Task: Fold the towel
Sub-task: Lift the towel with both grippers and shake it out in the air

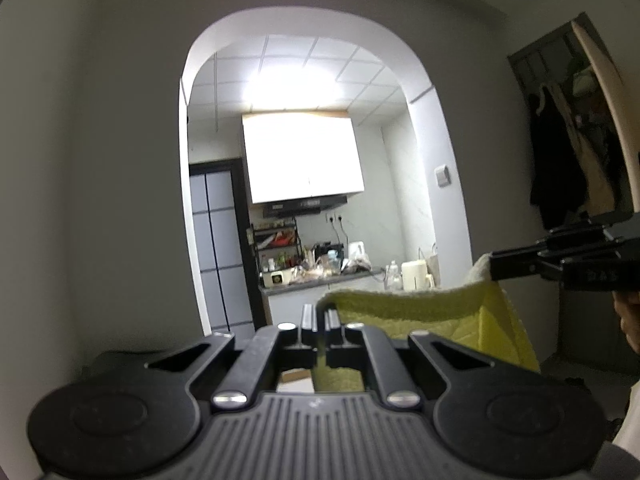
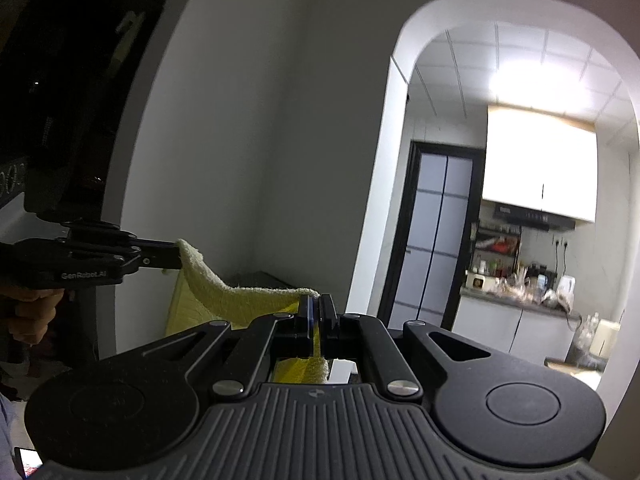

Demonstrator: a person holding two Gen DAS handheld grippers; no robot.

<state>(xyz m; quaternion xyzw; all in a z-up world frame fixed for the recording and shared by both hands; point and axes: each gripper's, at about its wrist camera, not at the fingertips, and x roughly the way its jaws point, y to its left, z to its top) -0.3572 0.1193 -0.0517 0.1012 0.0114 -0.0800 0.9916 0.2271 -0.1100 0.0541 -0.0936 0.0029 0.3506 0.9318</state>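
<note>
Towel: the yellow-green towel hangs in the air, stretched between the two grippers; in the left wrist view it runs from the lower centre to the right side of the frame, and part of it falls down below the top edge.
Left gripper: the left gripper is clenched on one corner of the towel; the cloth passes between its fingers at the lower centre of its own view.
Right gripper: the right gripper is also clenched on the towel, with a strip of yellow cloth pressed between its closed fingers.
Top edge: it sags a little in the middle between the two grips.
Hands: a hand holds the left gripper's handle at the left edge of the right wrist view.
Background: an arched doorway opens to a bright kitchen with a white cabinet and a crowded counter.
</note>
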